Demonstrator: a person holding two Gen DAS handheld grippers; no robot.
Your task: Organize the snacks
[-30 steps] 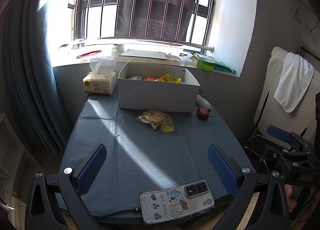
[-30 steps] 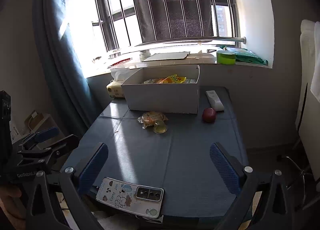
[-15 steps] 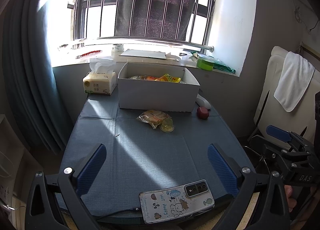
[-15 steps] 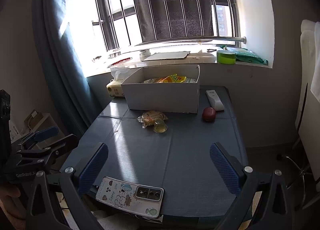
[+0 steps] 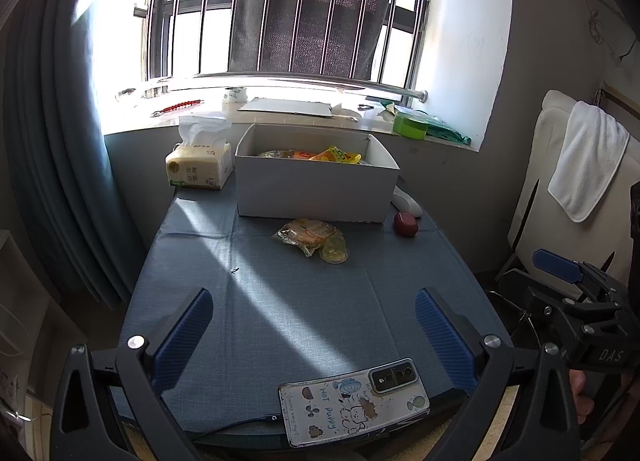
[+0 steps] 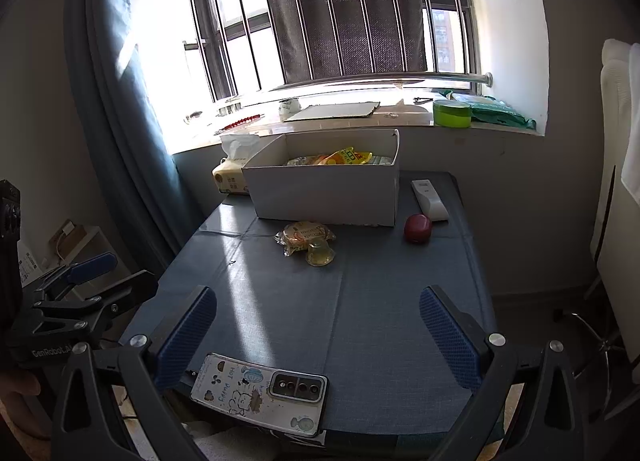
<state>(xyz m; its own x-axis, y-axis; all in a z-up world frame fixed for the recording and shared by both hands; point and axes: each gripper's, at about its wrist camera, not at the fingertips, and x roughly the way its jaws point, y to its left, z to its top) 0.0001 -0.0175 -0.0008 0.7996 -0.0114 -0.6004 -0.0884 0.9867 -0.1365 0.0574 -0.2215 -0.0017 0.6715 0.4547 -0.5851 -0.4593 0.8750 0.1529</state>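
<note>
Change: Almost none. Compared with the views a second earlier, both grippers hung at the near edge of the table [image 5: 304,313] in the same pose, and no snack had shifted.
Meaning for the task: The work appeared paused or not yet resumed; two loose snacks still waited outside the box.
Left gripper [image 5: 312,325]: Jaws spread wide, holding nothing, low over the near edge of the blue cloth.
Right gripper [image 6: 318,327]: Likewise wide apart and empty, held beside the left one.
Snacks: A wrapped pastry [image 5: 306,232] and a small jelly cup [image 5: 334,249] lay touching each other just in front of the white box [image 5: 316,189], which already held several packets, a yellow one uppermost.
Other items: A red round object [image 6: 417,227] and a white remote [image 6: 430,199] sat near the box's right corner; a tissue pack [image 5: 199,169] stood at its left.
Edges: A phone [image 5: 354,401] lay at the near rim, partly overhanging it, directly below both tools.
Open room: The cloth between the grippers and the snacks was bare, giving a straight run forward; lifting clear of the phone looked advisable.
</note>
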